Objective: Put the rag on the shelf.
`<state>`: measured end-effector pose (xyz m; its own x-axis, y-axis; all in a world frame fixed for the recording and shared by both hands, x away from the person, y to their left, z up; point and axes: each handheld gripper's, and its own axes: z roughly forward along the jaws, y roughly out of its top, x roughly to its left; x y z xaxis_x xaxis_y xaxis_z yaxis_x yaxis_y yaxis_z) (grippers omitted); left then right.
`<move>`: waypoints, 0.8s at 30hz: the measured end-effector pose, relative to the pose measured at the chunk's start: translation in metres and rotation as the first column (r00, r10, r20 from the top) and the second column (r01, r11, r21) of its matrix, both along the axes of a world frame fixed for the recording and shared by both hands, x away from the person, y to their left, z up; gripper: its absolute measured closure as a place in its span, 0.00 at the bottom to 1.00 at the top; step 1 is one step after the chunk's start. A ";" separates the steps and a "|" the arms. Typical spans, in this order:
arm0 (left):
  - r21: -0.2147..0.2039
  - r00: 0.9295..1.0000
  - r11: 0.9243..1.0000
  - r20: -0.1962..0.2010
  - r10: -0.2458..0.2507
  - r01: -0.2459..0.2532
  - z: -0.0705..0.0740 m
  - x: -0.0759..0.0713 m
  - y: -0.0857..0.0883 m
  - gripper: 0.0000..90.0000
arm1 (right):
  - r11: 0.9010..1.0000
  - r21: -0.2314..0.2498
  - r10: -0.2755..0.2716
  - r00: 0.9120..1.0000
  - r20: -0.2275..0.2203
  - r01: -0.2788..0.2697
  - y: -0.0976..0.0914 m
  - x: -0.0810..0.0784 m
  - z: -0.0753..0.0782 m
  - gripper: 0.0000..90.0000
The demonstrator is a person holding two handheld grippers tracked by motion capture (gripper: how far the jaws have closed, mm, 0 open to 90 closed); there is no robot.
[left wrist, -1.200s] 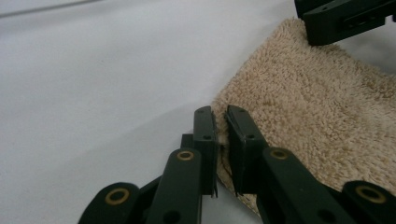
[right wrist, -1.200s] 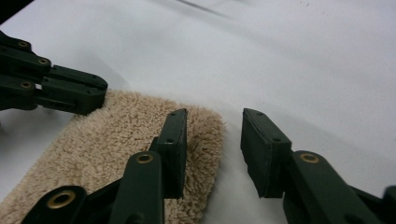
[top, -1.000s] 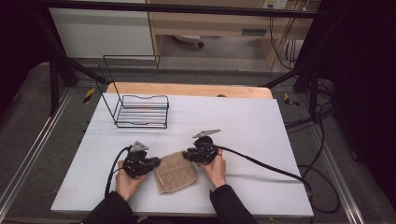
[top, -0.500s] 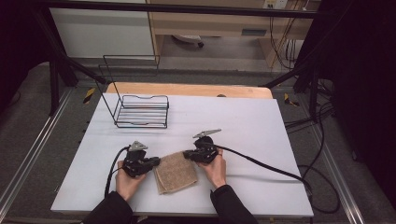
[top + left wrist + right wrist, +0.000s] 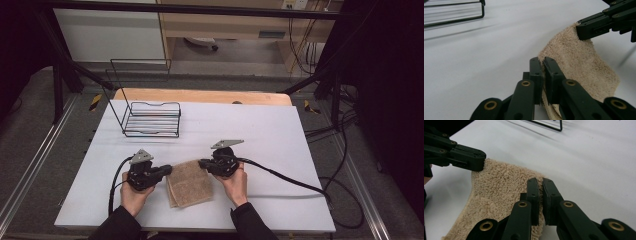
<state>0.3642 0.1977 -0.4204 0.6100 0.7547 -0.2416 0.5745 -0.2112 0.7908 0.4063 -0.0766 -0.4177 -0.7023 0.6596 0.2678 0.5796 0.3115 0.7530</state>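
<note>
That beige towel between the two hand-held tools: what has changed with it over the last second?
Both sets of jaws have pinched onto the towel: the left gripper and the right gripper each hold a far corner, and the right's jaws have just been closing. That far edge now lifts off the table. The wire rack stayed put.

The towel (image 5: 189, 183) at lower centre of the high view is plain beige, looped and fuzzy, without pattern. Both grippers, left (image 5: 169, 170) and right (image 5: 201, 163), are black, with brass-coloured rivets and grey top plates. The table (image 5: 280, 135) is white, with a light wood strip along its upper edge. The wire rack (image 5: 150, 119) at upper left is black.
</note>
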 end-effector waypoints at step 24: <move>-0.044 0.995 0.999 0.099 -0.010 0.015 0.034 -0.006 0.003 0.94 | 0.994 0.105 -0.011 0.988 0.154 -0.006 -0.012 -0.024 0.037 0.95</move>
<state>0.3578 0.2005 -0.3866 0.6419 0.7367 -0.2127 0.4903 -0.1810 0.8526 0.3822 -0.0889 -0.3804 -0.7389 0.6354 0.2244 0.4548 0.2245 0.8618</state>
